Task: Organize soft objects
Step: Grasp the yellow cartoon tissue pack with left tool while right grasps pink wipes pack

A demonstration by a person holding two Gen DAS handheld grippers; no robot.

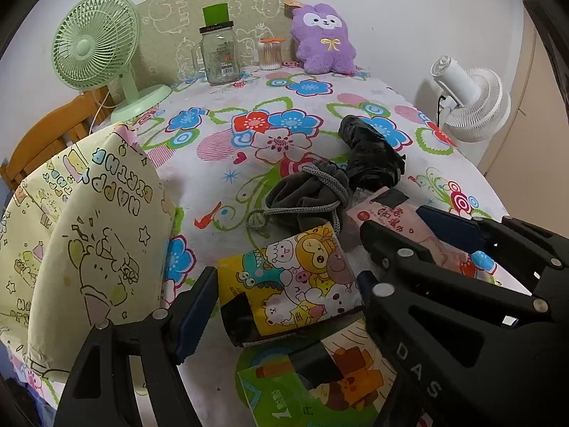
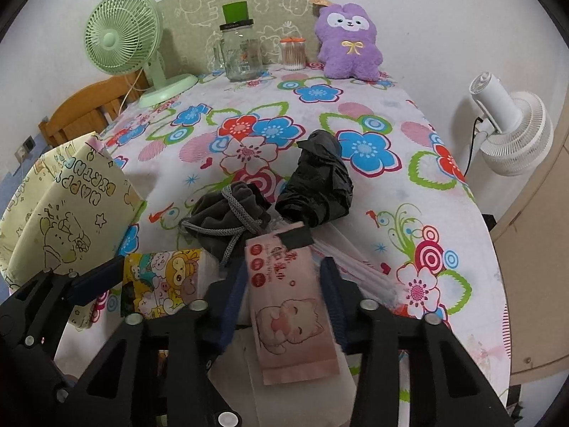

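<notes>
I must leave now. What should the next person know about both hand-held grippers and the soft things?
Left hand-held gripper: open, straddling the cartoon tissue pack, not closed on it.
Right hand-held gripper: open around the pink wipes pack.
Grey drawstring pouch and black bag lie mid-table; birthday gift bag stands left; purple plush at the back.
Nothing visibly sorted yet.

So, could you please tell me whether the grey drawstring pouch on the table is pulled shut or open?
Shut, it seems: the grey drawstring pouch has its mouth bunched into gathers, with the cord wrapped around the neck. What it holds cannot be seen.
</notes>
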